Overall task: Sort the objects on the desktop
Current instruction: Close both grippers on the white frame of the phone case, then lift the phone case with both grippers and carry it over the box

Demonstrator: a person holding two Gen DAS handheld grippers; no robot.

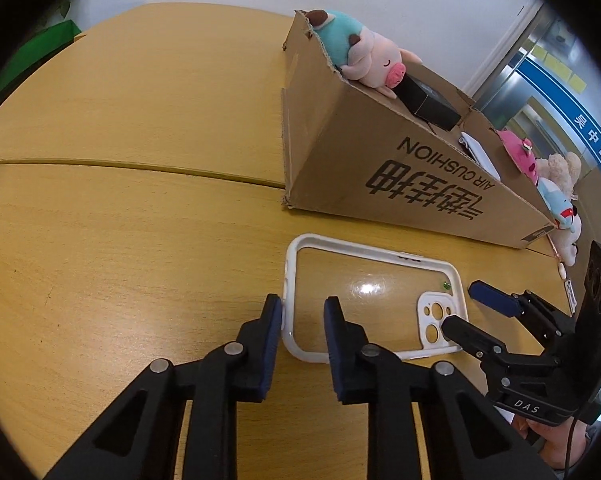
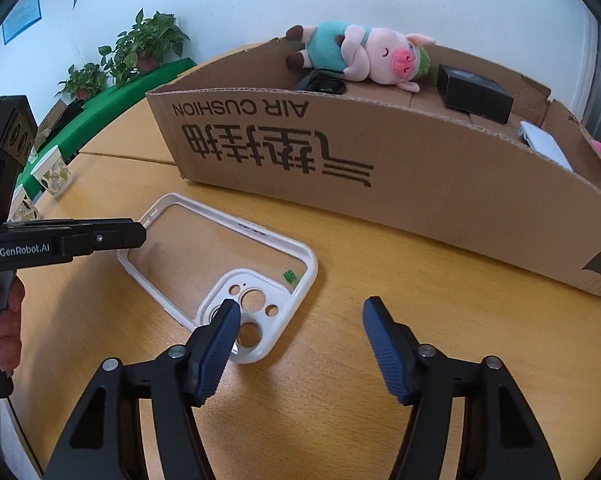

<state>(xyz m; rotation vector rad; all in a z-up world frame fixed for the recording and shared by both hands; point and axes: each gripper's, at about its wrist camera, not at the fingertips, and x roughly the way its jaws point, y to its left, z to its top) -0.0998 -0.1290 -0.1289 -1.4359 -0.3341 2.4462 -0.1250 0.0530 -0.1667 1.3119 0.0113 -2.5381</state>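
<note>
A clear phone case with a white rim point(image 1: 374, 296) lies flat on the wooden table point(image 1: 120, 128); it also shows in the right wrist view point(image 2: 220, 256). My left gripper point(image 1: 302, 304) is open, its fingers straddling the case's near-left rim. My right gripper point(image 2: 298, 310) is open, its left finger over the case's camera cutout; it shows at the case's right end in the left wrist view point(image 1: 460, 308). A cardboard box point(image 2: 380, 168) behind the case holds a plush pig point(image 2: 364, 54), a black box point(image 2: 474, 92) and a white item point(image 2: 544, 144).
More plush toys point(image 1: 552, 176) sit at the box's far end. Paper cups point(image 2: 54, 172) stand at the table's left edge, with potted plants point(image 2: 140, 46) on a green surface beyond. The left gripper's body point(image 2: 60, 240) reaches in from the left.
</note>
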